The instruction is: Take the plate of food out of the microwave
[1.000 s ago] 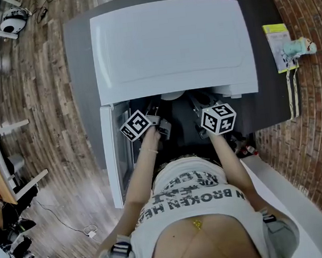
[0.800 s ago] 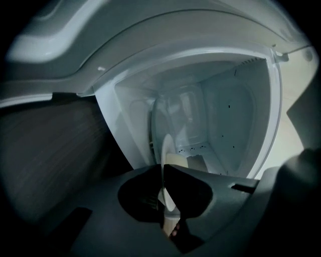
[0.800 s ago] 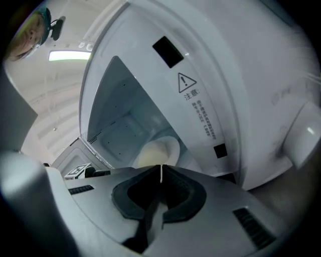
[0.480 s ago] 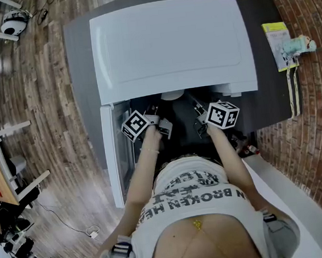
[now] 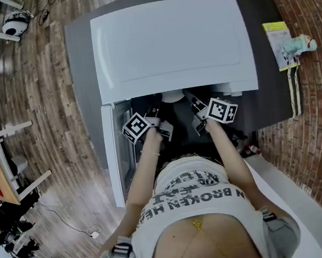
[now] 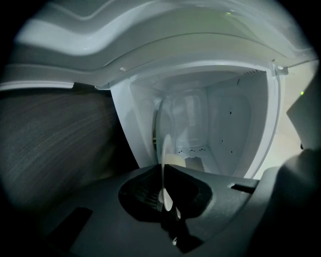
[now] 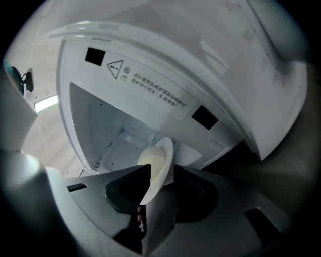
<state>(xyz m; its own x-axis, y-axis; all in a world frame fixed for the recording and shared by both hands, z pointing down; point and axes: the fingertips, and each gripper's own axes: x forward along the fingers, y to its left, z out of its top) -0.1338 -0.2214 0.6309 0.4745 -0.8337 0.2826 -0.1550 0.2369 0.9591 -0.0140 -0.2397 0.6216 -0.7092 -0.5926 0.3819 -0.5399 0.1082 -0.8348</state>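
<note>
— Plate?
— Plate [image 7: 165, 149] sits edge-on at the microwave [image 5: 172, 44] mouth, mostly hidden in head view. Left gripper [image 6: 163, 164] jaws, just closing, pinch its rim.
— Right gripper [image 7: 163, 168]?
— Jaws just opening, wide, rim between. Food [image 7: 151, 157]: pale mound, indistinct.

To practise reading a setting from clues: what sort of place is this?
Probably a staged recording room, not a home kitchen: a white microwave sits alone on a grey table, with wood-plank floor and equipment stands around it.
</note>
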